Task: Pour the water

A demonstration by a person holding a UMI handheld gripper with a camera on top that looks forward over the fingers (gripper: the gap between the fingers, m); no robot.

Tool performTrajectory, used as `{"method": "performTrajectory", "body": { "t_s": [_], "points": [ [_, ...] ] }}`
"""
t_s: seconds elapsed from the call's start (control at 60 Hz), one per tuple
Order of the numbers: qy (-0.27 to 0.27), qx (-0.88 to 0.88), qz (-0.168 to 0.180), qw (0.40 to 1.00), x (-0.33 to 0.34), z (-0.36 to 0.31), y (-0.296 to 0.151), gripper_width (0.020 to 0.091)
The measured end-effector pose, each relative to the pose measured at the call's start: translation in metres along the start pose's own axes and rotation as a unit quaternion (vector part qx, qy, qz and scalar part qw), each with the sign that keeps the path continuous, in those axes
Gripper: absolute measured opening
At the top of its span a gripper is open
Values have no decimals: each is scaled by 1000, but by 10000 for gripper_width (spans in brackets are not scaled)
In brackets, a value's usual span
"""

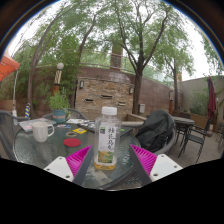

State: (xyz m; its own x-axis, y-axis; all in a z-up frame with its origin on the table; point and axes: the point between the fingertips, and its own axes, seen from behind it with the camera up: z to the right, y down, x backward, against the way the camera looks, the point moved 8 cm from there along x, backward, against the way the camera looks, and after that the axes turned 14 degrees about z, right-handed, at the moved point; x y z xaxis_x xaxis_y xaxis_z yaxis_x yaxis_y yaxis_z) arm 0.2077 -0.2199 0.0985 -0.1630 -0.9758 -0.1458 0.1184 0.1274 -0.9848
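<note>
A round glass table [40,152] carries everything here. On it, a clear water bottle [107,138] with a white cap stands upright near the front. Off to one side sits a white mug [42,129], a red disc [73,143] lies flat between them, and a black bag [156,131] slumps opposite.

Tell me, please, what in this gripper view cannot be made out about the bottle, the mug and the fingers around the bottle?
- Bottle: label print too small to read; water level unclear through the label.
- Bottle's base: hidden low between the pink pads, so contact with the glass table is unclear.
- Gripper: whether the pads touch the bottle cannot be told.
- White mug: contents hidden by its wall.
- Dark bag beyond: details too small.
</note>
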Motion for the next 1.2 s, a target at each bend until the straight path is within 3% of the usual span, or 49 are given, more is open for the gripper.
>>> {"method": "performTrajectory", "body": {
  "t_s": [0.367, 0.417, 0.45, 0.467, 0.583, 0.733, 0.8, 0.917, 1.05, 1.2],
  "points": [
    [32, -28, 4, 999, -80, -17, 15, 819],
    [40, -22, -7, 999, -89, -18, 23, 758],
    [41, -9, -21, 999, -90, -18, 29, 647],
    [45, -3, -26, 999, -89, -18, 31, 632],
    [49, -4, -16, 999, -88, -20, 32, 612],
    [57, -3, -40, 998, -86, -19, 28, 507],
    [66, 41, -31, 996, -84, -21, 14, 470],
    [53, 179, -14, 982, -92, -39, -27, 467],
    [4, 423, 21, 906, -115, -94, -72, 468],
    [-77, 699, 70, 708, -145, -174, -81, 466]
  ]
}}
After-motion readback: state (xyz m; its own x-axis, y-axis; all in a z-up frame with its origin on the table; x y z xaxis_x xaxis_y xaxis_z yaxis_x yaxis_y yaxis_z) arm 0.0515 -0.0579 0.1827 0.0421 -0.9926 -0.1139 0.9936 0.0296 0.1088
